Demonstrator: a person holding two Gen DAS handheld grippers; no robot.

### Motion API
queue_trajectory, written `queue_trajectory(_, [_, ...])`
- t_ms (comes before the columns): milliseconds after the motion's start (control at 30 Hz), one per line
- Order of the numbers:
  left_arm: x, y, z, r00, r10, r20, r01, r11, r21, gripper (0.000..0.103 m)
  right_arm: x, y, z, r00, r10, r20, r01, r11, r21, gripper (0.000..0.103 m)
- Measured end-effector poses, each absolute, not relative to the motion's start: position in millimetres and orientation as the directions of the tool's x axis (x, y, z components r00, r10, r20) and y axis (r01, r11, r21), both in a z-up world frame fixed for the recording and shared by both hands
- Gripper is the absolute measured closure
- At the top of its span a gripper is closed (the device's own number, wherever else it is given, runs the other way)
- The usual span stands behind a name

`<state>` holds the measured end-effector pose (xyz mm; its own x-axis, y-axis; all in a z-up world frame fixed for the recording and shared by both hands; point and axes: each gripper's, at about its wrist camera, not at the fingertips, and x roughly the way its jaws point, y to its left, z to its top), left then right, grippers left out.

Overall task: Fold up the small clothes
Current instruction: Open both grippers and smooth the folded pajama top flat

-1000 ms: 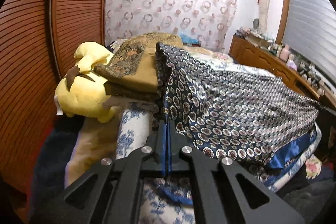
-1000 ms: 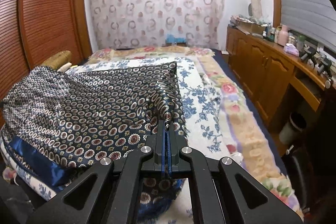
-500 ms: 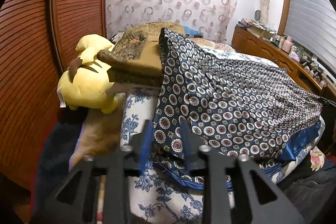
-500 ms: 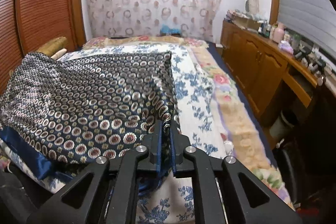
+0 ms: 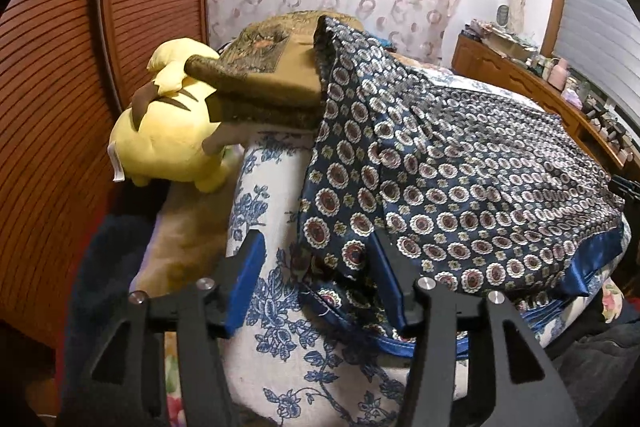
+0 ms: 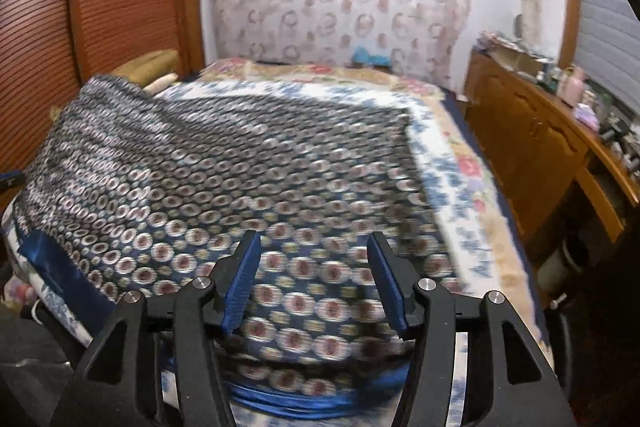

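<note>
A dark blue garment with a ring pattern [image 5: 460, 163] lies spread on the bed, folded over on itself, with a plain blue hem along its near edge. It also shows in the right wrist view [image 6: 240, 171]. My left gripper [image 5: 316, 267] is open at the garment's near left corner, with cloth lying between and over the right finger. My right gripper [image 6: 314, 267] is open just above the garment's near right part, holding nothing.
The bed has a white and blue floral cover [image 5: 272, 195]. A yellow plush toy [image 5: 168, 143] and folded brown cushions [image 5: 272, 83] sit at the left by the wooden wardrobe [image 5: 60, 67]. A wooden dresser [image 6: 540, 147] with small items runs along the right.
Both grippers were shut on the garment's corners and have opened, letting it go. The garment has dropped flat onto the bed and both grippers have drawn back a little.
</note>
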<state>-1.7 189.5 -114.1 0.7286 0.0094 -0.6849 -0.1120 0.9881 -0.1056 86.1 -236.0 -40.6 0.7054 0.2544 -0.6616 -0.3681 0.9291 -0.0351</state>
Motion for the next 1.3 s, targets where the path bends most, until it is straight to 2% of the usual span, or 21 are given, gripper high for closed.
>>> queue_trajectory(400, [-2.1, 187.7, -123.9, 0.711, 0.015, -0.703, -0.125, 0.987, -0.105, 0.050, 84.9, -184.9, -75.2, 0.618, 0.281, -0.734, -0.462, 0.885, -0.050, 0.036])
queue_trajectory(633, [-7.0, 184.3, -125.9, 0.711, 0.015, -0.704, -0.122, 0.987, -0.102, 0.051, 77.7, -183.5, -82.5, 0.634, 0.301, -0.712, -0.464, 0.885, -0.039, 0.020])
queue_trajectory(867, [-9.8, 183.7, -124.9, 0.718, -0.011, -0.696, -0.113, 0.985, -0.132, 0.051, 78.7, -184.6, -83.4, 0.630, 0.309, -0.713, -0.466, 0.884, -0.028, 0.016])
queue_trajectory(1033, [-9.9, 187.0, -124.6, 0.730, -0.052, -0.681, -0.103, 0.977, -0.184, 0.067, 79.4, -184.5, -83.1, 0.626, 0.311, -0.715, -0.470, 0.882, -0.028, 0.015])
queue_trajectory(1300, [-6.3, 187.7, -125.4, 0.734, -0.043, -0.678, -0.117, 0.975, -0.189, 0.080, 77.1, -186.1, -83.7, 0.630, 0.317, -0.709, -0.474, 0.880, -0.028, 0.015])
